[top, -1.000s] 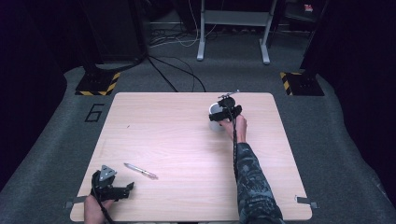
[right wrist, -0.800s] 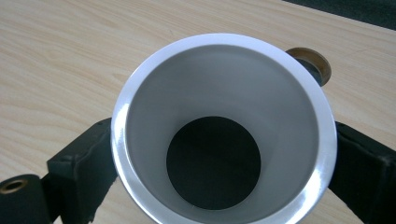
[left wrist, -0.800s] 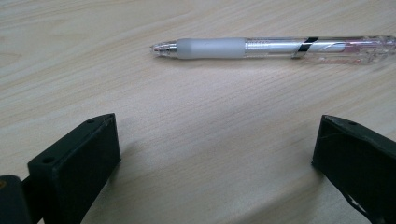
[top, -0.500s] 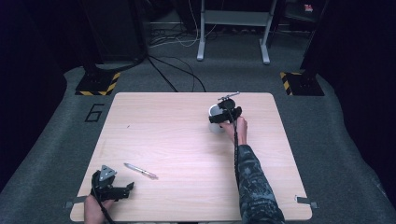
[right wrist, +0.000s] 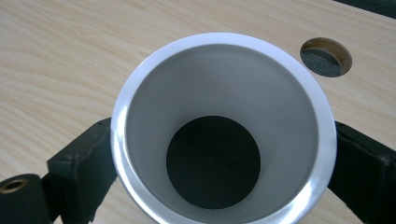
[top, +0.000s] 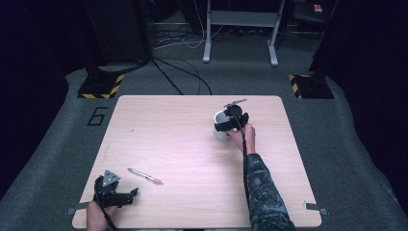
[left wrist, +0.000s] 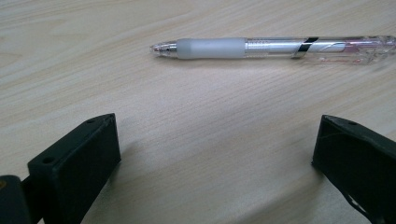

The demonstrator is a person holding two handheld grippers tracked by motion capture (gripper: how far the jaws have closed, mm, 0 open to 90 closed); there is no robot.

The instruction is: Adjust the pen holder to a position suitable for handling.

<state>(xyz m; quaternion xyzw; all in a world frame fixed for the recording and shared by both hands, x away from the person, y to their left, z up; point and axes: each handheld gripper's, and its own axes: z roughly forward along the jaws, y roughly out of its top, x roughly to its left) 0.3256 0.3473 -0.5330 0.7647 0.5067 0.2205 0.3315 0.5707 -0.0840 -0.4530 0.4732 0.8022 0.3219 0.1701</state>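
On the pale wood-grain tabletop (top: 183,144), the high view shows the right claw (top: 226,126) far out toward the back right, closed around a white, round, open-topped cup (top: 220,118). The right gripper view looks straight down into that cup (right wrist: 224,126): grey inner wall, dark bottom, a black jaw pressed to each side, and a round cable hole (right wrist: 326,56) in the wood beyond. The left claw (top: 129,194) rests at the near left edge; its own view shows the jaws spread wide, with a clear plastic pen with a frosted grip (left wrist: 275,47) lying crosswise just ahead, untouched.
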